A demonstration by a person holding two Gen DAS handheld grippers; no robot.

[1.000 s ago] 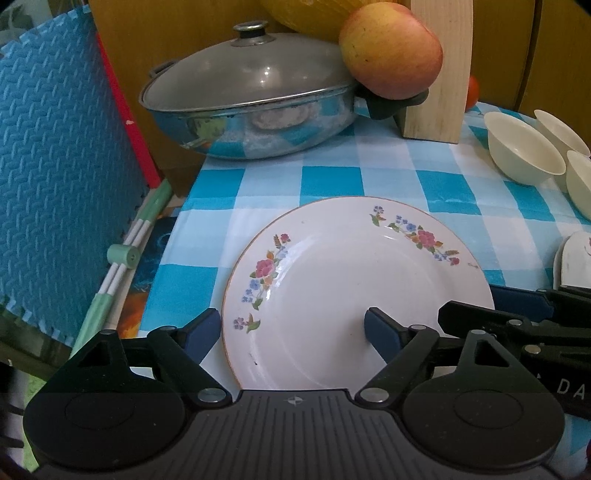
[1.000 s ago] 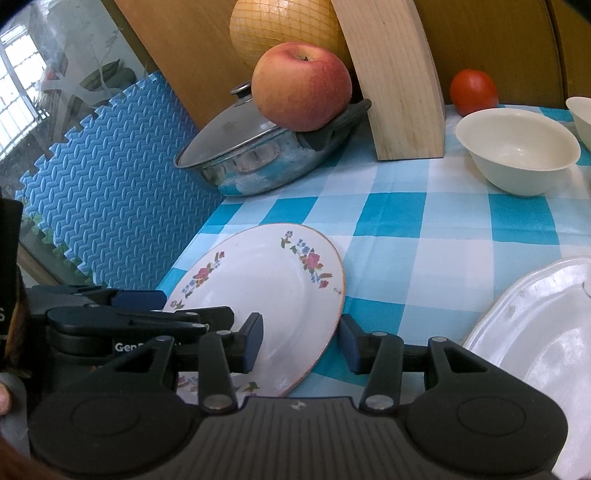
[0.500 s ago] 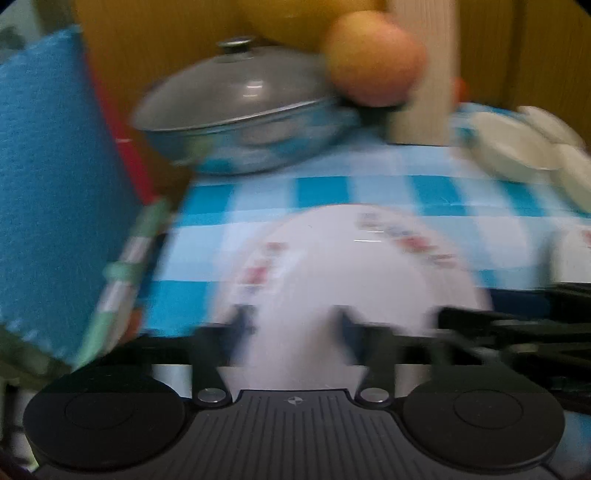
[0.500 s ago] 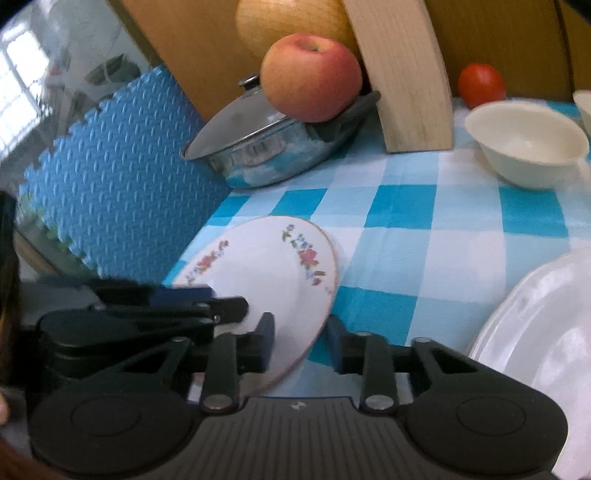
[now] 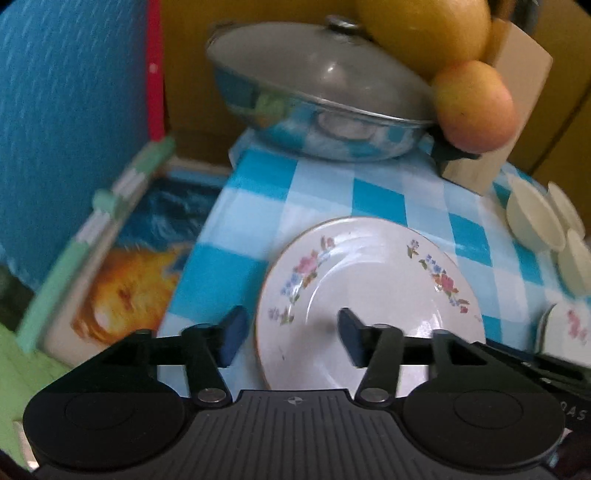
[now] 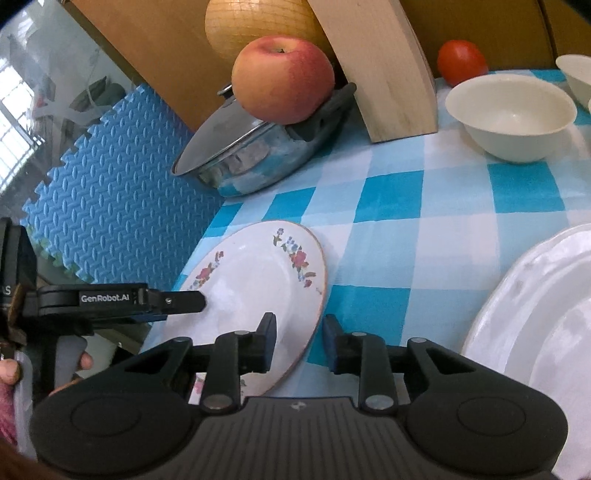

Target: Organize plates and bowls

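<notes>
A white floral plate (image 5: pixel 373 295) lies at the near left corner of the blue checked table; it also shows in the right wrist view (image 6: pixel 258 291). My left gripper (image 5: pixel 288 338) is open, its jaws standing either side of the plate's left rim. My right gripper (image 6: pixel 299 345) is open and narrowed around the plate's right rim, whose edge looks raised. Cream bowls (image 5: pixel 535 221) stand at the right; one bowl (image 6: pixel 511 114) shows in the right wrist view. A larger white plate (image 6: pixel 535 332) lies at the right.
A lidded steel pan (image 5: pixel 317 99) stands at the back with an apple (image 6: pixel 282 79) on its handle. A wooden block (image 6: pixel 380 66), a tomato (image 6: pixel 461 61) and a yellow melon (image 5: pixel 424 29) are behind. Blue foam mat (image 6: pixel 110 192) stands left of the table.
The left gripper swung left and narrowed around the plate's left rim. The right gripper's jaws closed in around the right rim, and that edge looks lifted.
</notes>
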